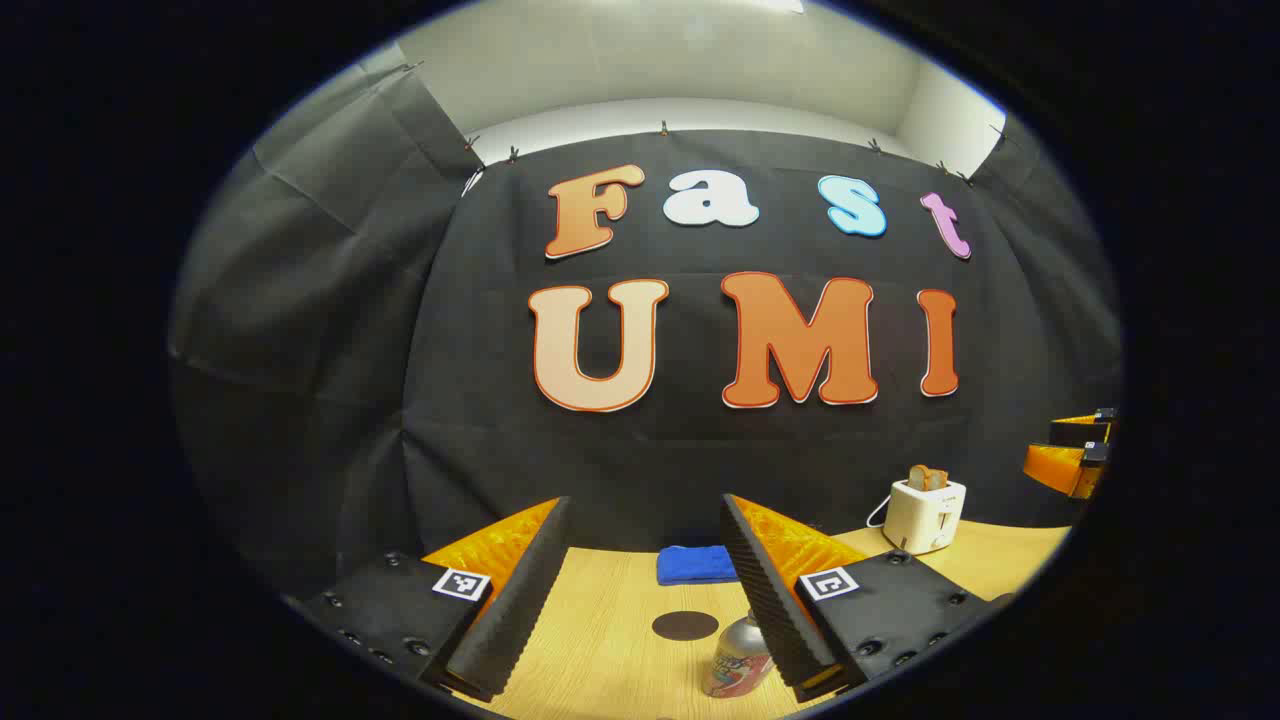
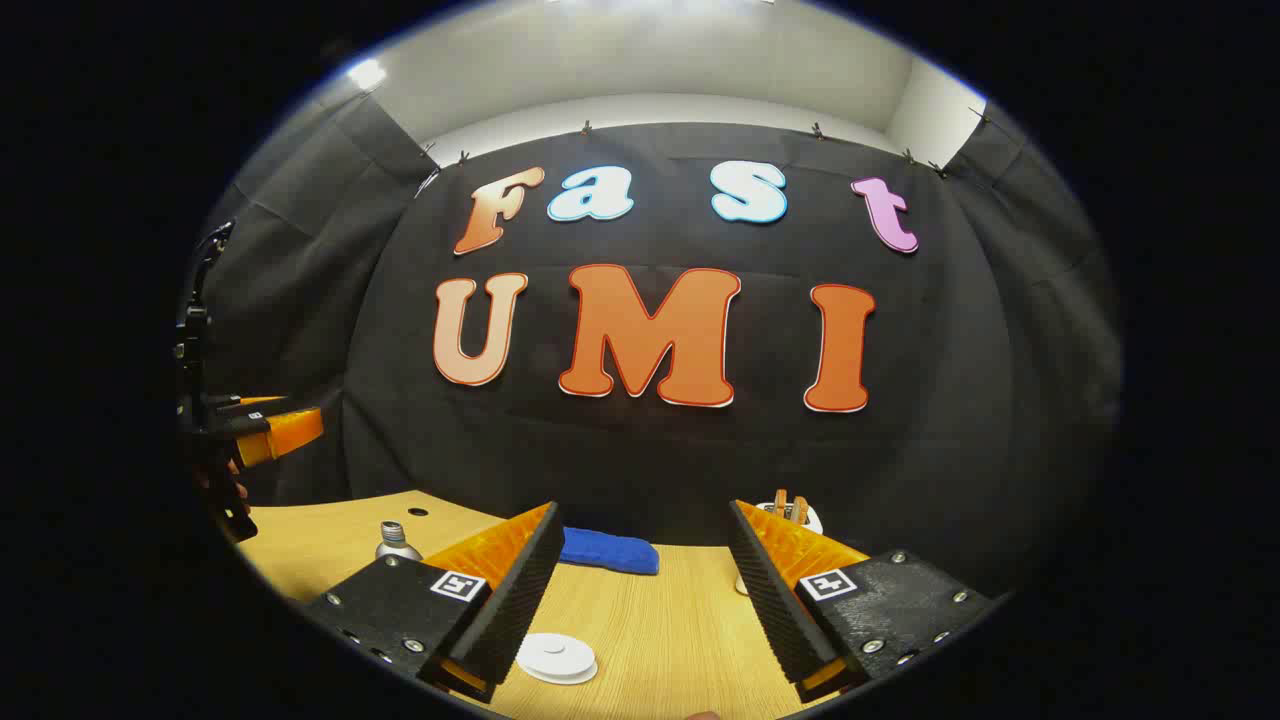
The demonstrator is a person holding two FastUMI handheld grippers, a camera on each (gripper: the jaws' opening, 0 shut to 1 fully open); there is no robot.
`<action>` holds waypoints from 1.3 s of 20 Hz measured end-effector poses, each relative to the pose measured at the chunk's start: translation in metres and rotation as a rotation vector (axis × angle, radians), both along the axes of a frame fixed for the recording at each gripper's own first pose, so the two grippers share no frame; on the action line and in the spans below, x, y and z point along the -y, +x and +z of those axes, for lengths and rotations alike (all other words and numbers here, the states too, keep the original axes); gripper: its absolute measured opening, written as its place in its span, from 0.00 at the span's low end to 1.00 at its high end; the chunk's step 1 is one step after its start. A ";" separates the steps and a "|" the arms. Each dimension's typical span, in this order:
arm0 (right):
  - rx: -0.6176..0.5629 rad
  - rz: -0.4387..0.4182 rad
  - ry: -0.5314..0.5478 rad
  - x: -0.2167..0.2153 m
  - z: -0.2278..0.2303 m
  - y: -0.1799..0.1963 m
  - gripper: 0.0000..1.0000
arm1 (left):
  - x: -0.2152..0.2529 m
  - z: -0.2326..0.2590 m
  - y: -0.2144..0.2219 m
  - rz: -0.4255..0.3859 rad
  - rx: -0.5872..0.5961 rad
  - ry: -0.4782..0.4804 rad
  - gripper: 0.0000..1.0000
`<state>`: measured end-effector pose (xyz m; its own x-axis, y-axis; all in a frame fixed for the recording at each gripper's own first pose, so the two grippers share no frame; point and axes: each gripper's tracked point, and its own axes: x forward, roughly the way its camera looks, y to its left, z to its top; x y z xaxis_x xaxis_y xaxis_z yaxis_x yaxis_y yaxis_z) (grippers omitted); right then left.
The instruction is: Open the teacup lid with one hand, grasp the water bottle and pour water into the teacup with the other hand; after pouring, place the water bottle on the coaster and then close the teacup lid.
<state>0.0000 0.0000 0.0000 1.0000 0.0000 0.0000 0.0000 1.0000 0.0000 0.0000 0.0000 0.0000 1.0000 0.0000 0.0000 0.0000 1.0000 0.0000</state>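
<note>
Teacup lid [image 2: 556, 657] lies low on the table [image 2: 660, 620], just ahead of the right gripper [image 2: 640, 585], whose jaws stand wide apart and empty, placed to descend on it; water bottle [image 1: 738, 655] stands beside the left gripper [image 1: 640, 585], jaws likewise wide and empty, ready for a side grasp; coaster [image 1: 685, 626] sits just behind the bottle, toward the blue cloth [image 1: 697, 564].

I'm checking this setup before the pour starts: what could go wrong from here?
The water bottle stands close against one finger of the open left gripper, so a careless sideways move might tip it. The toaster and blue cloth sit behind, where a spill could reach. The right gripper hangs above the teacup lid, off centre, so a grab may slip.
</note>
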 end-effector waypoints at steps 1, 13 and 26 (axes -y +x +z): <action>0.000 0.000 -0.002 0.001 -0.001 0.002 0.98 | 0.002 -0.002 0.003 -0.005 -0.001 -0.011 0.94; -0.003 0.045 -0.034 -0.009 -0.011 0.015 0.98 | 0.011 -0.021 0.019 -0.004 -0.049 -0.040 0.97; -0.129 0.140 -0.024 -0.039 -0.076 0.021 0.93 | 0.041 -0.057 0.011 -0.107 -0.099 -0.039 1.00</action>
<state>0.0210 0.0387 -0.0759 0.9820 0.1377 -0.1296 -0.1408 0.9899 -0.0153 0.0108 -0.0410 -0.0574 0.9894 -0.1086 -0.0966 0.1048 0.9935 -0.0443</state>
